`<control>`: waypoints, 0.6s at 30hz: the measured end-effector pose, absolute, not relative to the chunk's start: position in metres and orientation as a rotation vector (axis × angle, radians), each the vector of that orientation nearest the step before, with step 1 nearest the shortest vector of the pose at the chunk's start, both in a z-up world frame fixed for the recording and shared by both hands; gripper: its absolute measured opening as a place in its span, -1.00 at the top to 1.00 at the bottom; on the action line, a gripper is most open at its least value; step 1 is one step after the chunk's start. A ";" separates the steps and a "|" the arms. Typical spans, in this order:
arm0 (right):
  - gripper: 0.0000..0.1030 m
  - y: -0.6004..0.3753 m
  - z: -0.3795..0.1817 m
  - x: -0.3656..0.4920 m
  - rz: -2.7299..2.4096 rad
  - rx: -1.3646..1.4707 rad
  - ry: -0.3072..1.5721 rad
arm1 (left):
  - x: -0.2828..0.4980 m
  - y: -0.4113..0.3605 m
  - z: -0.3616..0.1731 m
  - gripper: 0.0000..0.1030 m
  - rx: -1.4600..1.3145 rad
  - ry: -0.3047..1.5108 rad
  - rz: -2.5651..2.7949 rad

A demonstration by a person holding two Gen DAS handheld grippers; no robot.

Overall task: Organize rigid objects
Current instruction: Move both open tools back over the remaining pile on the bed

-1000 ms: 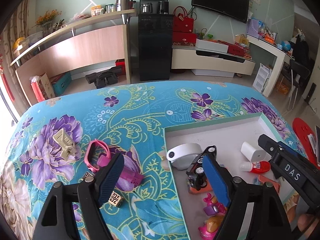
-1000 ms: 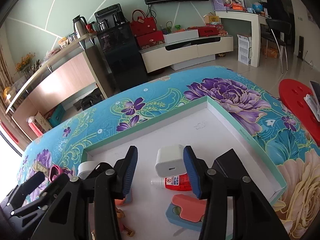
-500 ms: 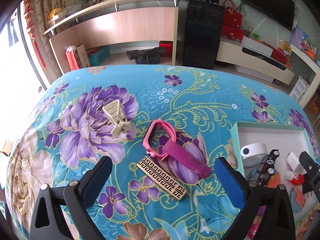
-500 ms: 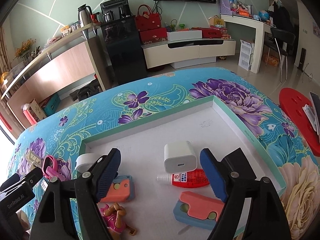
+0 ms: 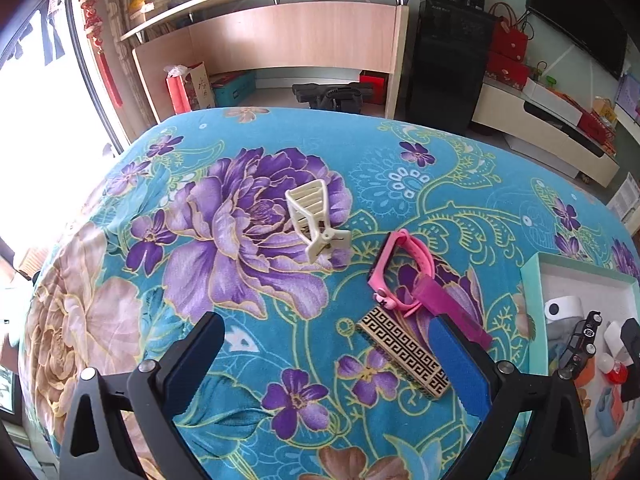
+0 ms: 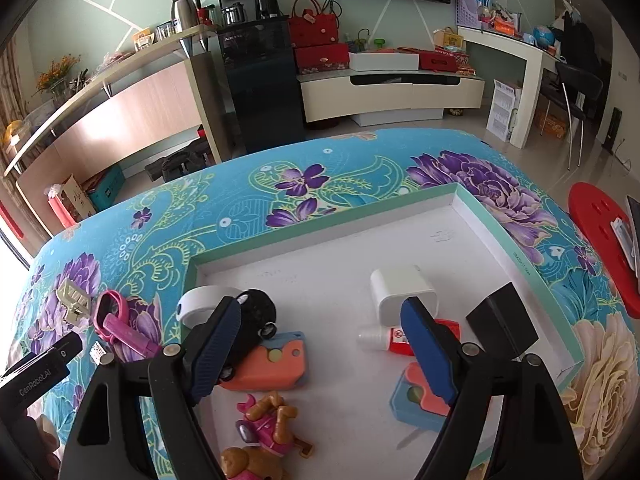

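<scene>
Left claw point(image 5: 332, 364) spread and empty — nearer arm; patterned bar point(image 5: 402, 352) lies just right of centre, long axis diagonal, partly under its right finger. Right claw point(image 6: 324, 344) spread over the tray point(image 6: 320, 232).

I am reading "GenRobot.AI" in white letters on the black left claw point(image 6: 38, 376); other labels are staying too blurred for me.
</scene>
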State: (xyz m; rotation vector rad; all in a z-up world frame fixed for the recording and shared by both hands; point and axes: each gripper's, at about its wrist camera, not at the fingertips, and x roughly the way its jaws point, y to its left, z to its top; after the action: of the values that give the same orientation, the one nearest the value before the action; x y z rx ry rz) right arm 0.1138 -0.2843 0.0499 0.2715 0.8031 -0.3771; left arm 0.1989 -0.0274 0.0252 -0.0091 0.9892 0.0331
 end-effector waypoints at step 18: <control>-0.61 -0.184 0.043 0.138 -0.104 0.177 0.821 | 0.195 0.058 0.030 -1.00 -0.073 0.981 0.245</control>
State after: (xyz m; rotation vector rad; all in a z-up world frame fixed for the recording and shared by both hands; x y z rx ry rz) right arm 0.1381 -0.1840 0.0430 0.1771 0.8208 -0.1043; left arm 0.1947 0.0578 0.0296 -0.0733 0.9811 0.2452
